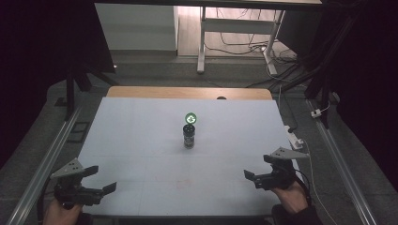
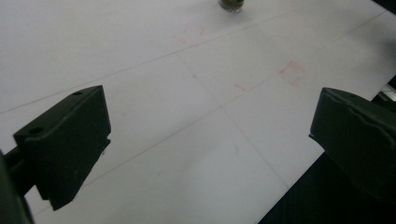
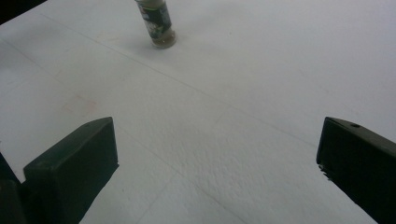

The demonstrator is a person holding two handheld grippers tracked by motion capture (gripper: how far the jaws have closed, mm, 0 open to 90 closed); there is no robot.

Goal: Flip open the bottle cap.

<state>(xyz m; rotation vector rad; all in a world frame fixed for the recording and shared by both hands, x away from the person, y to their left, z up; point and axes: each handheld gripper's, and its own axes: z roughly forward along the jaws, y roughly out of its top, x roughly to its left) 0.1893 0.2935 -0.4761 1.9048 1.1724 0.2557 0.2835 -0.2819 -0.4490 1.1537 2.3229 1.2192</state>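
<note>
Currently the white matte table [image 1: 141,154] carries one small upright jar [image 1: 189,136] mid-surface, nearer the far edge. Your left gripper [image 1: 94,180] and right gripper [image 1: 260,169] sit at the near corners, jaws wide, empty. Jar looks rigid, light, smooth (likely slippery); grip the dark body below the green cap [image 1: 190,118].

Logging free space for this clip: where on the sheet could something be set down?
Nearly anywhere. The white sheet is bare left and right of the spice jar, and between it and the open left gripper and right gripper. Only the centre, where the jar stands, is taken.
</note>
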